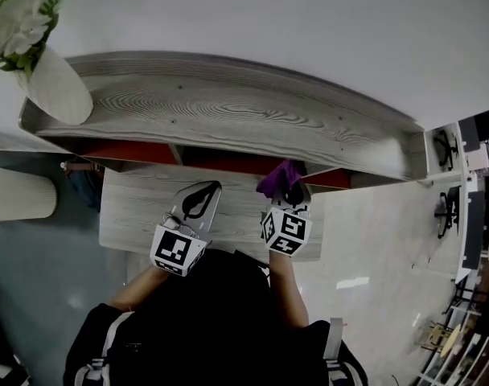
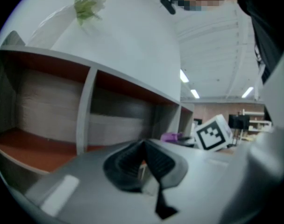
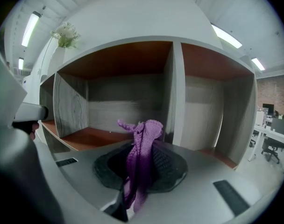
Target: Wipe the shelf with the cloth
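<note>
Purple cloth [image 3: 143, 143] sits closest to the lens in the right gripper view. It is pinched between the dark ribbed pads of my right gripper [image 3: 144, 155], one end standing up above the jaws and the rest trailing down toward the camera. Behind it is the shelf [image 3: 177, 92], with two open compartments split by an upright divider, red-brown floors and ceilings, and grey wood-grain backs. The cloth is level with the divider. I cannot tell whether it touches the shelf.

The head view hides most of those interiors. It shows the shelf's grey top board from above and only a red strip under its front edge. The cloth pokes out just below that edge, ahead of the right gripper. A white vase [image 1: 55, 87] of pale flowers stands on the left end of the top board.

My left gripper [image 2: 143, 160] shows its pads pressed together at the tips with nothing between them. The head view places it over the lower wood-grain surface [image 1: 132, 211], just beside the right gripper. Only the left gripper view catches the right gripper's marker cube [image 2: 212, 132], with the cloth beside it.
</note>
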### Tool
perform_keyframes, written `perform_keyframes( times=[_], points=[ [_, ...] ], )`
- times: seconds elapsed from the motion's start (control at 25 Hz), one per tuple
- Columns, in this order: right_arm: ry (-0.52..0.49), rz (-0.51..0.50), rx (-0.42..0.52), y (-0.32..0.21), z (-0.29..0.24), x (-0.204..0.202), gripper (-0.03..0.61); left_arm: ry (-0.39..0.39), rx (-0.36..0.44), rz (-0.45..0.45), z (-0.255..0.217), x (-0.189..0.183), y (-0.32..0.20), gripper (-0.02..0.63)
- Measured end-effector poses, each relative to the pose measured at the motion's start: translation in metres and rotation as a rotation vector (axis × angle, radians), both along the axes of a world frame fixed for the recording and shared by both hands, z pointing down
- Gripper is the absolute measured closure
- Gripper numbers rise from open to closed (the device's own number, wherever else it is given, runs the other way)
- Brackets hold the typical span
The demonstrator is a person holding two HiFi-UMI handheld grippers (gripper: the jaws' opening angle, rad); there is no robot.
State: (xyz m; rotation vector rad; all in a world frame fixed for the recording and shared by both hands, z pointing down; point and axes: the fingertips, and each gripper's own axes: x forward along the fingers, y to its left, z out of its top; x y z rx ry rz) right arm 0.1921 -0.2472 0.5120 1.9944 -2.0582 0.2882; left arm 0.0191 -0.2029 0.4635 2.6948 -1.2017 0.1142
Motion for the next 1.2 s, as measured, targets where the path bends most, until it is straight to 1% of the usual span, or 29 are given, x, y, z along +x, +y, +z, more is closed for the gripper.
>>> perform_keyframes(
  times=[0.48, 0.76, 1.2],
  points=[
    [0.051, 0.003, -0.081, -0.02, 0.022, 0.003, 0.529, 0.004, -0.01, 0.014, 0.005, 0.006, -0.01, 0.611],
    [0.088, -0.021, -0.129, -0.026, 0.024, -0.001, 0.529, 0.016, 0.007, -0.001, 0.002, -0.004, -0.014, 0.611],
    [0.113, -0.048, -0.156, -0.031, 0.027, -0.015, 0.529, 0.018, 0.012, 0.001, 0.0, -0.018, -0.009, 0.611]
  ],
)
